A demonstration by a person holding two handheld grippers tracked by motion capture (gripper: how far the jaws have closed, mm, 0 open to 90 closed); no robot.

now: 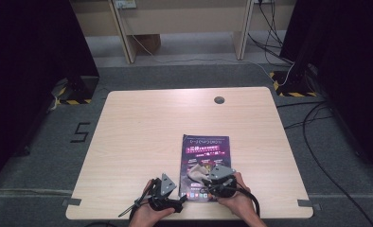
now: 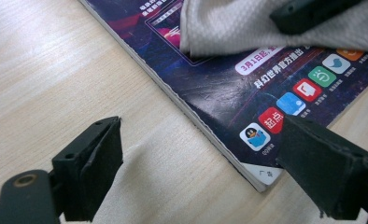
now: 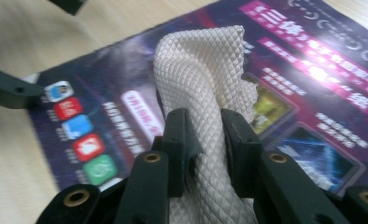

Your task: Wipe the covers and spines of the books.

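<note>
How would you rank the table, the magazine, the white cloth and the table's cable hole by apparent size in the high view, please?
1. table
2. magazine
3. white cloth, partly hidden by the right hand-held gripper
4. cable hole

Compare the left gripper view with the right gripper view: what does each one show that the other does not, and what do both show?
The left gripper view alone shows the magazine's near corner with its page edges, the open left gripper straddling that corner, and a wide stretch of bare table.

The right gripper view alone shows the right gripper shut on the bunched cloth, and the pink headline text on the cover.

Both show the purple cover, its row of coloured app icons, the pale cloth lying on it, and light wooden table.
</note>
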